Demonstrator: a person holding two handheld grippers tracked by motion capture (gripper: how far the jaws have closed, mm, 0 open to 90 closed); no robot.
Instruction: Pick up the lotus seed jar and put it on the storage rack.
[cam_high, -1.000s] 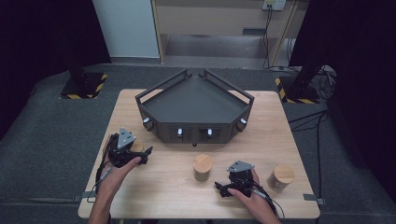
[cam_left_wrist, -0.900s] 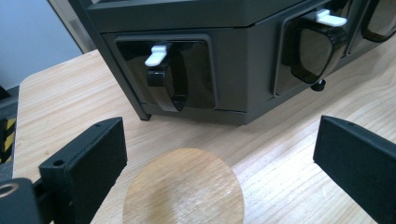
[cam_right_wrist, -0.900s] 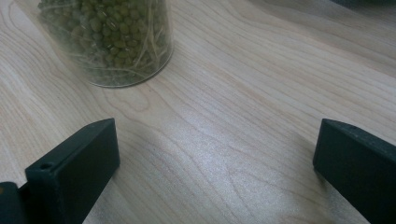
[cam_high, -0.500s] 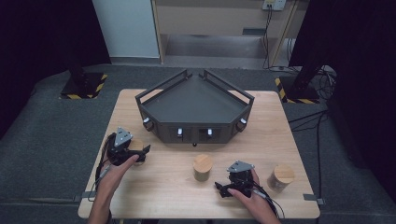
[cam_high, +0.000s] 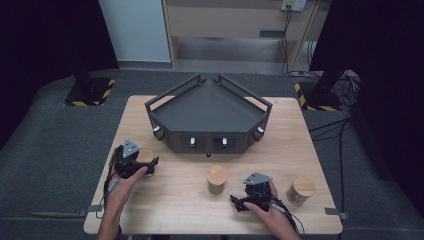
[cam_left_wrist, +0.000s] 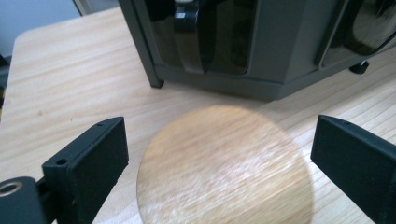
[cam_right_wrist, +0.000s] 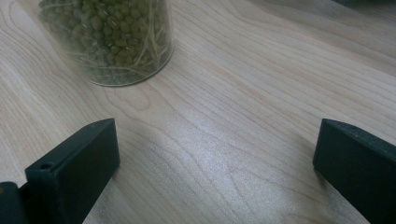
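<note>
Straddling a round wooden jar lid (cam_left_wrist: 224, 163) near the desk's (cam_high: 175, 210) left edge, the left hand-held gripper (cam_high: 142, 164) has been narrowing, pads clear of it; the jar body is hidden. The right hand-held gripper (cam_high: 239, 202) gapes wide over bare grain. Beyond, a bean-filled glass jar (cam_right_wrist: 109, 39), top cropped, then a dark angular tray (cam_high: 207, 112).

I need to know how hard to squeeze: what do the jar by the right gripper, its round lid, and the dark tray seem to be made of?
The jar looks like clear glass or hard plastic: green beans show through its glossy wall. Its lid seems pale, matt wood; the lid of a like jar shows grain. The tray looks like dark matt metal or plastic; which, I cannot tell.
</note>
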